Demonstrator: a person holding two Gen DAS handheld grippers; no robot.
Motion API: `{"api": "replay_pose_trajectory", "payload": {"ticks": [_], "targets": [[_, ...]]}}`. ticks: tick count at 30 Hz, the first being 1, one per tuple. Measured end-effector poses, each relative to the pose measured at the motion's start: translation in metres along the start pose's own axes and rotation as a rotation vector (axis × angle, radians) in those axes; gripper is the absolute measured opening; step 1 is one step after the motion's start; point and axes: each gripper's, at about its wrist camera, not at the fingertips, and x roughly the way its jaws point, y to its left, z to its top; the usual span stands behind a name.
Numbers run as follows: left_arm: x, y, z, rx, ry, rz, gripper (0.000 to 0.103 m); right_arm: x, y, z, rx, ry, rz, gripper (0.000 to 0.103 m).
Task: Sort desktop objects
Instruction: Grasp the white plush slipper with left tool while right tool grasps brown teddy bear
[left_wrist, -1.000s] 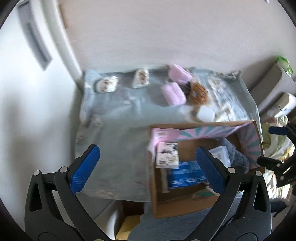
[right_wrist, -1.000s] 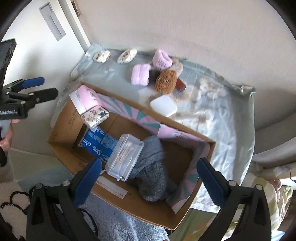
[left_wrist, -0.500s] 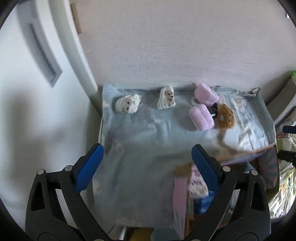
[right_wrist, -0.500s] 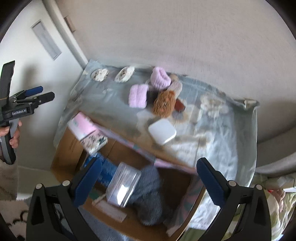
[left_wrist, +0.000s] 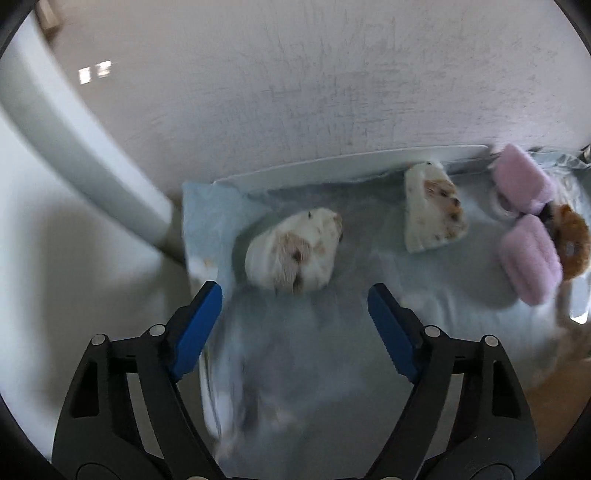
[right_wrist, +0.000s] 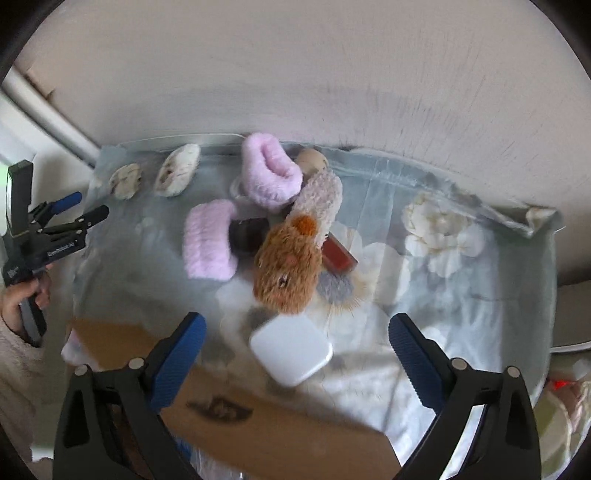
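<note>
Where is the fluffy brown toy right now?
In the right wrist view the brown toy lies mid-table, right of a pink slipper and just behind the white box.

black plastic left gripper (left_wrist: 294, 314) | ribbed blue finger pads (left_wrist: 199, 325) | silver screws | bare-skinned left hand (right_wrist: 20, 299) | fuzzy beige sleeve (right_wrist: 16, 354)
</note>
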Motion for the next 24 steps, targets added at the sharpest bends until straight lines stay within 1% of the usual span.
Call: {"api": "replay_pose_trajectory", "payload": {"ticks": [1,4,7,10,12,14,19,21,22,23,24], "targets": [[0.008,-0.001,0.004,0.013,0.0,0.008,0.079,0.005,-0.001,0.002,0.007,0.011,0.0,0.098],[0.022,0.0,0.01,0.02,0.001,0.007,0.074,0.019,-0.002,0.005,0.025,0.036,0.003,0.091],[0.03,0.001,0.013,0.027,-0.007,0.009,0.07,0.028,-0.004,0.008,0.05,0.045,-0.001,0.087],[0.038,0.0,0.015,0.046,-0.009,0.012,0.069,0.037,-0.008,0.011,0.079,0.058,0.008,0.079],[0.043,0.001,0.014,0.051,0.0,0.005,0.064,0.043,-0.01,0.014,0.1,0.077,0.021,0.071],[0.047,0.001,0.012,0.042,0.003,-0.027,0.058,0.046,-0.013,0.016,0.121,0.089,0.024,0.07],[0.048,0.003,0.01,0.033,-0.018,-0.057,0.053,0.052,-0.017,0.023,0.181,0.096,0.064,0.07],[0.048,0.005,0.009,0.025,-0.023,-0.078,0.047,0.055,-0.016,0.024,0.191,0.1,0.056,0.063],[0.048,0.006,0.008,0.025,-0.026,-0.087,0.045,0.056,-0.017,0.024,0.196,0.101,0.051,0.059],[0.048,0.005,0.008,0.028,-0.028,-0.091,0.042,0.056,-0.017,0.024,0.202,0.099,0.052,0.05],[0.048,0.005,0.008,0.03,-0.029,-0.093,0.039,0.056,-0.017,0.023,0.208,0.096,0.057,0.035]]}}
